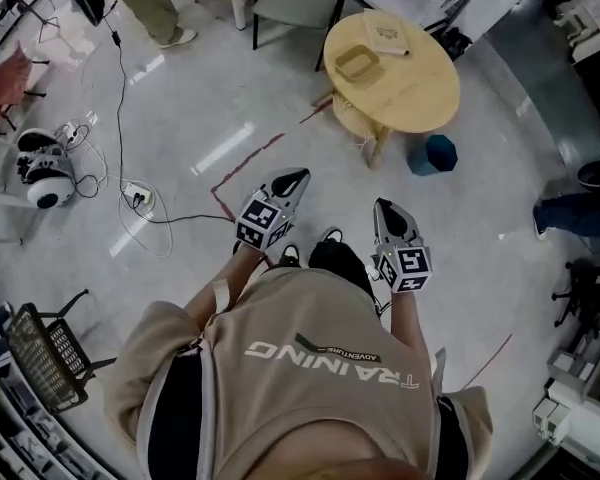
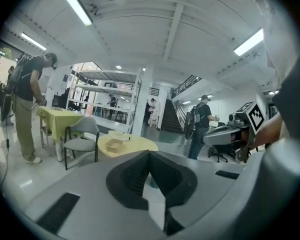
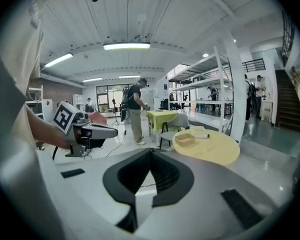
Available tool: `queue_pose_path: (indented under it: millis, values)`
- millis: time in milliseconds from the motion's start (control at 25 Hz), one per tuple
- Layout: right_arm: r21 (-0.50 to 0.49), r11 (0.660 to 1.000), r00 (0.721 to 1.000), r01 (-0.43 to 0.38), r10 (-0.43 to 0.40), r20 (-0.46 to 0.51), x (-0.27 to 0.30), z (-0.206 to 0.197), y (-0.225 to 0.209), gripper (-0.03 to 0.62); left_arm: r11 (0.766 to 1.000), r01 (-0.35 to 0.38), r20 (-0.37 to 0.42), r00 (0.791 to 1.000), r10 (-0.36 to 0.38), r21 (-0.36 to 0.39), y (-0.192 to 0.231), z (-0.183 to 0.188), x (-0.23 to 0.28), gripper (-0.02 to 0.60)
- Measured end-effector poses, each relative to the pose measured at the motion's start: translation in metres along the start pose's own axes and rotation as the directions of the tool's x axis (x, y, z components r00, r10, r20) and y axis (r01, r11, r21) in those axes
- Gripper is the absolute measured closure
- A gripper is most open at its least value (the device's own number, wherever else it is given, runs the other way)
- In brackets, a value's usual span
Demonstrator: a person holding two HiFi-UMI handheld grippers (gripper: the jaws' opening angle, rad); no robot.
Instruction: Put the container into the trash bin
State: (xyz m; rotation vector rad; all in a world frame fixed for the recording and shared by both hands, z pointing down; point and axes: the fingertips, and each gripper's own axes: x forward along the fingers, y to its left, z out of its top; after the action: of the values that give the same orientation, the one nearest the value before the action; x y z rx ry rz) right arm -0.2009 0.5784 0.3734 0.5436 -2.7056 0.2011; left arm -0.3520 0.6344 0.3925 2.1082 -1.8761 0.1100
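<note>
Task not begun. Container (image 1: 358,65) sits on the round yellow tabletop (image 1: 420,93), toward its far left edge. Dark blue trash bin (image 1: 435,154) stands on the floor just beside the tabletop. Left hand-held gripper (image 1: 296,179) and right hand-held gripper (image 1: 384,208) have their jaws together, empty, well short of the tabletop. Approach, grasp, carry and drop all remain.

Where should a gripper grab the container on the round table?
Probably its near rim wall, from above: the container is a shallow open tray lying flat on the table, so one jaw fits inside, one outside.
</note>
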Motion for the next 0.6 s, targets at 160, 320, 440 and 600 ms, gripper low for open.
queue_pose_path:
  millis: [160,320,440,600]
  values:
    - [-0.015,0.999,0.999,-0.031,0.031,-0.032,0.021,-0.007,-0.017,0.589,1.0,-0.012,-0.017,1.0,0.012,-0.01,0.007,-0.007,0.024,0.57]
    - [0.06,0.997,0.998,-0.055,0.057,-0.034,0.043,-0.016,-0.046,0.589,0.998,0.034,-0.045,0.998,-0.032,0.045,-0.002,0.002,0.058,0.571]
    - [0.107,0.991,0.996,-0.086,0.089,-0.022,0.076,-0.017,-0.072,0.589,0.997,0.023,-0.067,0.998,-0.018,0.08,0.016,0.017,0.093,0.571]
    - [0.106,0.987,0.993,-0.119,0.119,-0.001,0.115,-0.002,-0.121,0.589,0.999,0.031,-0.079,0.997,-0.028,0.038,0.033,0.039,0.143,0.57]
